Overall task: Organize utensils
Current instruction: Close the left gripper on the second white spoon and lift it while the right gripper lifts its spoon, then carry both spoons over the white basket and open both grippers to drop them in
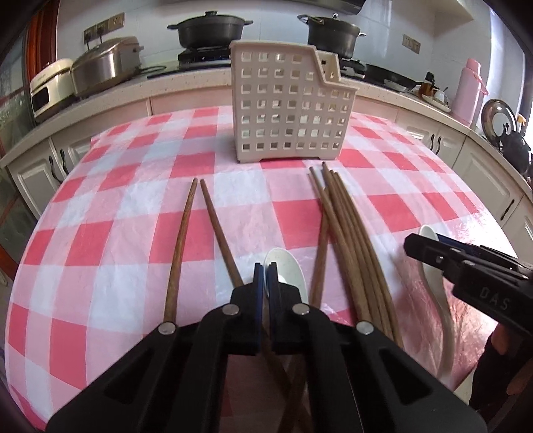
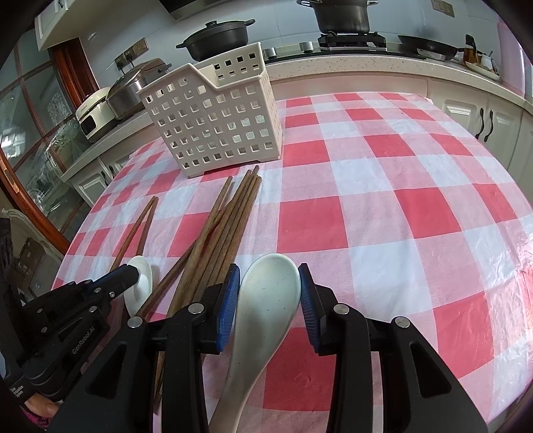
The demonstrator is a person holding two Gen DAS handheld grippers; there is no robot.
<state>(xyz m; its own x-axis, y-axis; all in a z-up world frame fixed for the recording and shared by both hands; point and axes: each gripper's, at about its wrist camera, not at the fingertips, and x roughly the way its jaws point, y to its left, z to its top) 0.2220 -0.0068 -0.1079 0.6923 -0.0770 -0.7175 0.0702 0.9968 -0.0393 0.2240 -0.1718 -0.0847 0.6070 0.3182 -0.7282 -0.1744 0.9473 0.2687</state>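
Note:
My left gripper (image 1: 265,266) is shut on the rim of a small white spoon (image 1: 288,269) low on the checked tablecloth (image 1: 110,239); the right wrist view shows the same left gripper (image 2: 133,273) and small white spoon (image 2: 141,283). My right gripper (image 2: 269,266) has its blue pads (image 2: 230,299) against both sides of a speckled white spoon's bowl (image 2: 266,299), with the handle running back under it. Several brown chopsticks (image 1: 346,233) lie bundled between the two spoons, and two more chopsticks (image 1: 186,233) lie apart to the left. The perforated beige utensil holder (image 1: 283,106) stands upright beyond them.
A kitchen counter (image 1: 186,90) curves behind the table with black pots (image 1: 210,28), a rice cooker (image 1: 106,65) and a pink flask (image 1: 469,90). Cabinets (image 2: 483,120) stand to the right. A person's hand (image 1: 499,339) holds the right gripper (image 1: 414,244).

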